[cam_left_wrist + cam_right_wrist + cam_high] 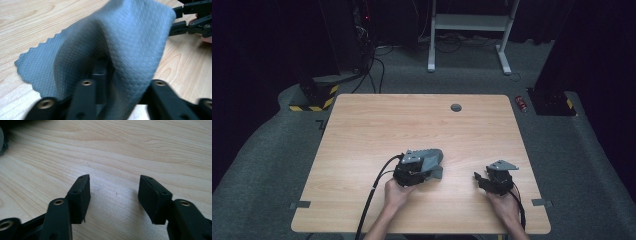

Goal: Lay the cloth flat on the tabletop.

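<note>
The room around is dark, with grey carpet floor (272,165), a white desk frame (469,30) far beyond the jaws, a black-and-yellow striped block (314,100) off the tabletop's far left corner and a red can (521,103) off its far right corner. The light wood tabletop (412,125) lies under both grippers, bare ahead of them but for a small grey cable port (456,107) near the far edge. The left gripper (414,172) has its jaws closed on a grey waffle-weave cloth (120,50), which is bunched up between and over them, hiding the tips; one scalloped edge trails down to the wood on the left of the jaws. The right gripper (113,195) hangs near the cloth, its jaws spread wide with nothing between them, just above bare wood.
</note>
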The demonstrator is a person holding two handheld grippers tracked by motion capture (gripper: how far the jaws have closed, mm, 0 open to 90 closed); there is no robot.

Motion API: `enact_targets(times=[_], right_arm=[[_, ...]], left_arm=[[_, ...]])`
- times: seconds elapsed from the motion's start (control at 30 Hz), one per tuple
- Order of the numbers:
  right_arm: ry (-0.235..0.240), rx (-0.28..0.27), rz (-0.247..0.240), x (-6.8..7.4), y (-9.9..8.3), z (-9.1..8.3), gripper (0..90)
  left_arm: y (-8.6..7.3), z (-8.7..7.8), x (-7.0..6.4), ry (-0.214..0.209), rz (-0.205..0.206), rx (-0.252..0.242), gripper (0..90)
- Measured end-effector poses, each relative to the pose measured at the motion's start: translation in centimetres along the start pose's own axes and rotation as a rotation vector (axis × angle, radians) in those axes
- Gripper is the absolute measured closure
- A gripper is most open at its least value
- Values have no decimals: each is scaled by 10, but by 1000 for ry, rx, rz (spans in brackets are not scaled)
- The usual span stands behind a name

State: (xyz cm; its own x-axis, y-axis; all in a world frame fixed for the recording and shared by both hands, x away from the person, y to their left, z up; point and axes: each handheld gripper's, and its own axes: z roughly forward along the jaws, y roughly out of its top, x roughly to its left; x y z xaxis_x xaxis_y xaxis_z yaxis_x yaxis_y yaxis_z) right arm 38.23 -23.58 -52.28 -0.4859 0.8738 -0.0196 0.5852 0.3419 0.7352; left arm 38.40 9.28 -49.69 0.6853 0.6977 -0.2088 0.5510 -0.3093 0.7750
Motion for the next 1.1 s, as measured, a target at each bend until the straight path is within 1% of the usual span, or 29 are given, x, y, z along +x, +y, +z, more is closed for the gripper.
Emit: enact_targets(times=[0.03,0.07,0.1,0.13,0.23,0.27,0.33,0.43,0.5,0.53,0.57,0.6,0.7,0.77,0.83,0.9,0.93,0.97,1.0,1.07,1.1], right_arm=[[2,1,0,1,0,0,488],[8,7,-6,2,1,-1,521],[20,17,-12,3,2,-1,530],[40,24,-22,5,3,-2,546],[110,4,-65,15,7,-3,565],[137,-6,-77,20,9,-4,565],[203,-22,-96,28,15,-5,564],[272,-25,-147,44,23,-2,559],[308,-22,-183,55,29,1,559],[322,-19,-197,59,32,4,559],[341,-22,-204,64,33,6,559],[363,-14,-209,67,36,9,559],[392,0,-227,78,41,16,563],[405,2,-226,83,45,21,586],[416,7,-222,86,48,25,637],[425,11,-222,88,49,29,719],[425,11,-222,88,49,29,719],[426,11,-227,89,49,30,818],[423,6,-241,89,49,29,854],[420,-2,-261,89,49,25,880],[418,-6,-267,89,49,22,882]], left_arm=[[-4,-4,0,2,-3,-7,606],[-4,-4,0,2,-3,-7,580],[-9,-8,1,7,-14,-5,566],[-13,-11,1,9,-16,-7,556],[-22,-17,4,11,-31,-17,545],[-25,-19,5,9,-41,-25,540],[-27,-21,6,11,-44,-30,526],[-34,-27,8,42,-57,-43,500],[-37,-29,9,80,-46,-49,482],[-39,-30,9,99,-51,-54,473],[-41,-30,9,118,-48,-58,461],[-44,-31,10,133,-49,-64,450],[-51,-33,13,160,-62,-70,431],[-54,-33,14,180,-63,-70,427],[-57,-34,16,200,-58,-69,427],[-58,-34,16,218,-68,-65,427],[-58,-34,16,218,-68,-65,427],[-58,-34,16,242,-58,-64,429],[-58,-34,16,242,-58,-64,429],[-57,-31,14,283,-32,-35,423],[-56,-30,12,300,-32,-26,419]])
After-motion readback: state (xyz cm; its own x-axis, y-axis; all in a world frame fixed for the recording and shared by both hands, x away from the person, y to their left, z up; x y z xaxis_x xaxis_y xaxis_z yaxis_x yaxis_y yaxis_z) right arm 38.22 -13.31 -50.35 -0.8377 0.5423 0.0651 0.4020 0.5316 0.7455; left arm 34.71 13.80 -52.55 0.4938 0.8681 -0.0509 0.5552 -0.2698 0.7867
